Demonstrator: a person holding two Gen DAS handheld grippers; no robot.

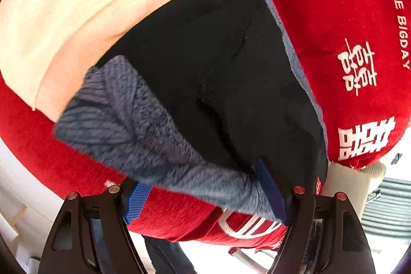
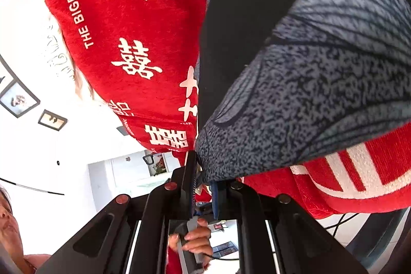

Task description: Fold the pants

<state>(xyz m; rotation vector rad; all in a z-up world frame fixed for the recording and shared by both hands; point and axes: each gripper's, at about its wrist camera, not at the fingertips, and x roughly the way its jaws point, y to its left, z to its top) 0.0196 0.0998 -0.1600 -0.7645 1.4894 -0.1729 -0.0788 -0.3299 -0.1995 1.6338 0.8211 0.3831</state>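
In the left wrist view, a cream cloth (image 1: 77,17) covers the upper left, lying on a red blanket (image 1: 334,43) printed with white characters and the words "THE BIGDAY". The pants (image 1: 205,63) lie in the middle of that view, on the blanket: dark on the outside, with a grey fleecy lining (image 1: 133,130) turned out in a fold that runs down toward the tool. The left gripper (image 1: 205,199) stands spread wide at the bottom edge, its blue pads on either side of the grey fold. The right pad touches the fabric; the left pad (image 1: 136,202) rests against the red blanket, and the cloth is not squeezed between them.

In the right wrist view, the red blanket (image 2: 123,43) hangs on the left, the dark pants cloth (image 2: 244,17) runs down the middle, and the grey lining (image 2: 321,84) fills the right. The right gripper (image 2: 203,186) is pressed together, pinching the lower corner of the grey lining. Below it, a hand (image 2: 195,240) grips a grey handle.

No containers show in either view.
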